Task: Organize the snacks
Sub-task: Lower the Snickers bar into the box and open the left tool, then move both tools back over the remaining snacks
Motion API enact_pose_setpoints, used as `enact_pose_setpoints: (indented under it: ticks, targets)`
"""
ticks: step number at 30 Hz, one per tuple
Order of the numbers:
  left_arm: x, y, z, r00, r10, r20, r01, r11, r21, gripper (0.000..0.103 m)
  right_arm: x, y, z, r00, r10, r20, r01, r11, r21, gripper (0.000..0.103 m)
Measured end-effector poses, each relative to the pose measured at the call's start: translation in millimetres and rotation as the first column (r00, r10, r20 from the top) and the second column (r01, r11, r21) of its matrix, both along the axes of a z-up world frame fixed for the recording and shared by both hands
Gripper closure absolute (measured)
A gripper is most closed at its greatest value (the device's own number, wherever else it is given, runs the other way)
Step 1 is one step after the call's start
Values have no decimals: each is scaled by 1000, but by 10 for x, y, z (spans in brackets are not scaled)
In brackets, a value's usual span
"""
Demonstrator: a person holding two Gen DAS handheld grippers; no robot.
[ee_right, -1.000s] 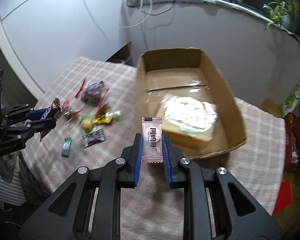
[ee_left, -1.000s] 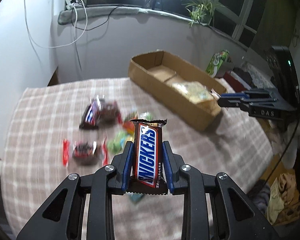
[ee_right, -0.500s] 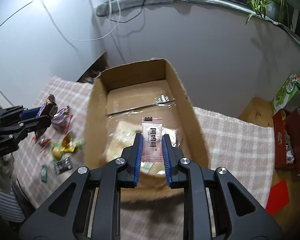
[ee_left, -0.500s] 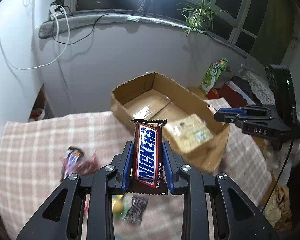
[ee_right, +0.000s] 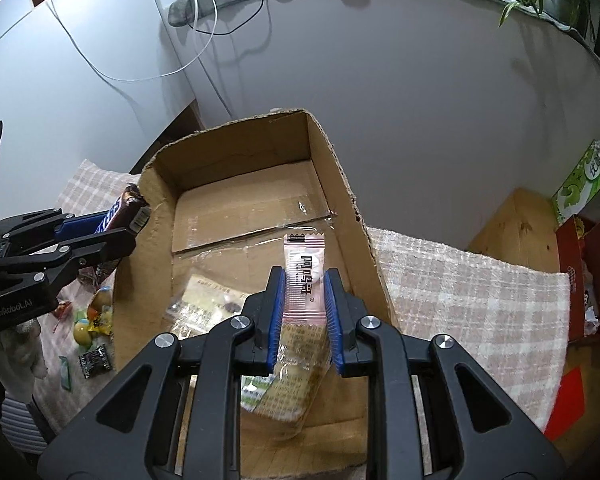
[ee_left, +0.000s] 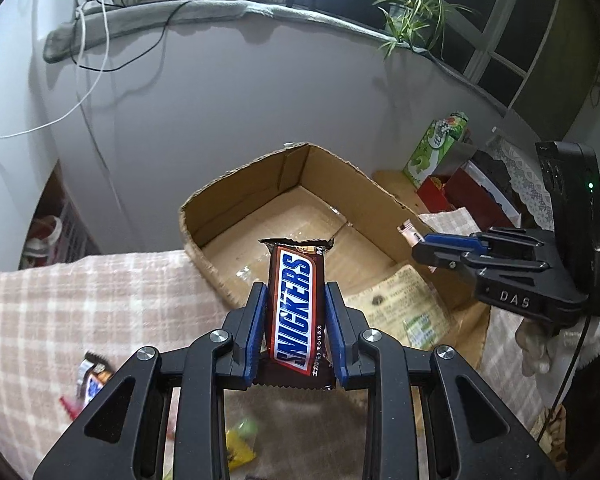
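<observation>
My left gripper [ee_left: 296,300] is shut on a brown Snickers bar [ee_left: 296,312] and holds it upright at the near left rim of the open cardboard box [ee_left: 236,192]. My right gripper [ee_right: 303,292] is shut on a small pink candy packet [ee_right: 304,276] and holds it over the inside of the box [ee_right: 236,152]. A clear bag of biscuits [ee_right: 296,384] lies on the box floor below it. In the right wrist view the left gripper [ee_right: 138,220] shows at the box's left wall with the Snickers bar [ee_right: 118,210]. In the left wrist view the right gripper [ee_left: 418,246] shows over the box's right side.
The box stands on a checked pink tablecloth [ee_left: 80,300]. Several loose sweets [ee_right: 90,320] and a dark wrapper [ee_right: 95,360] lie on the cloth left of the box. A green carton [ee_left: 436,148] and red boxes [ee_right: 588,276] stand to the right. A grey wall rises behind.
Both grippers have moved forward toward the box with their snacks. The right one now hangs over the box's inside; the left one has reached the box's rim, leaving the loose sweets behind.
</observation>
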State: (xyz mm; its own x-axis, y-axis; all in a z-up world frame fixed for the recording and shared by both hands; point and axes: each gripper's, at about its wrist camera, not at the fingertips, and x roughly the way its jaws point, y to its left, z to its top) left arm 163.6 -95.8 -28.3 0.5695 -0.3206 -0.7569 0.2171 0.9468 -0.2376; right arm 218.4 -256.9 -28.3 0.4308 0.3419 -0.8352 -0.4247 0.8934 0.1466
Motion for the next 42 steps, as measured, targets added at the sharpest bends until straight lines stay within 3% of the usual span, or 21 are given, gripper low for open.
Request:
enact_pose_setpoints:
  ticks: [3,5,7,19,26,34,42]
  targets:
    - [56,-61,-34,1000,-20,-5,20,1000,-3,76,7,7,-12,1000,-4,8,4,1000,-1,79]
    - [92,-91,-62,999,-28,-18,28,1000,-11,76,-1,0,-8,1000,-10,13,10,1000,4,63]
    - [95,-86,-69,1000,-20,-17,20,1000,-15,76,-22,-7,5,1000,-12,15,12,1000,3,58]
    - [-63,-59,141,1000,-8,19,8,1000,-9,76,-259,2,220,999,-6,38,6,1000,-2,58]
    - [-297,16,267,999,-2,36,2,1000,-9,76,-630,94,447,997,22,73,-21,1000,-13,57]
    - [-852,439,391,997,49,57,-48,999,-12,76,-1248,358,600,991,100,90,-103,994,28,48]
    - [-1503,886,255,993,108,35,-108,994,-11,76,-1699,936,361,976,217,-13,-216,975,43,48]
